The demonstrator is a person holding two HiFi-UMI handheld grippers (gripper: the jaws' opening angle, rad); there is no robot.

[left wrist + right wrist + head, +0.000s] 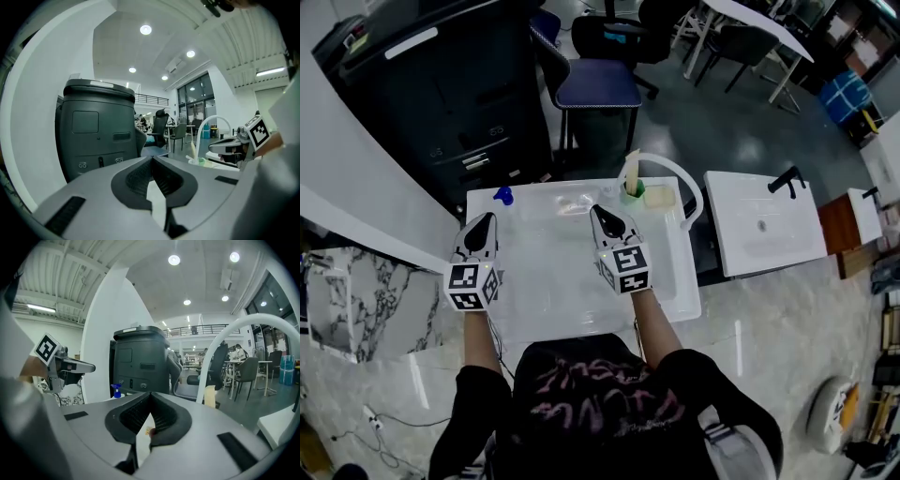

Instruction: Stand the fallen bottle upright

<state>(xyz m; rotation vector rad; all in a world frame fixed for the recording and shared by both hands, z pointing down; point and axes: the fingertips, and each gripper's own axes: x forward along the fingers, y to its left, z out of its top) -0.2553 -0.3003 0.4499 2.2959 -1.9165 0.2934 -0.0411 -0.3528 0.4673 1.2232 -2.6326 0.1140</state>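
Note:
A small bottle with a blue spray head [502, 195] stands upright at the back left corner of the white table [546, 281]; the right gripper view shows this bottle [116, 390] upright too. My left gripper [489, 217] hovers just in front of it, jaws shut and empty [152, 158]. My right gripper [594, 208] is raised over the back middle of the table, its jaws [150, 393] shut with nothing gripped. Something clear glints [570, 204] on the table between the two grippers, too faint to identify.
A green cup [633, 195] holding a pale stick stands at the back right, beside a white arched tube [682, 180]. A dark cabinet [441, 84] and a blue office chair [595, 84] stand beyond the table. A white basin unit [764, 225] stands to the right.

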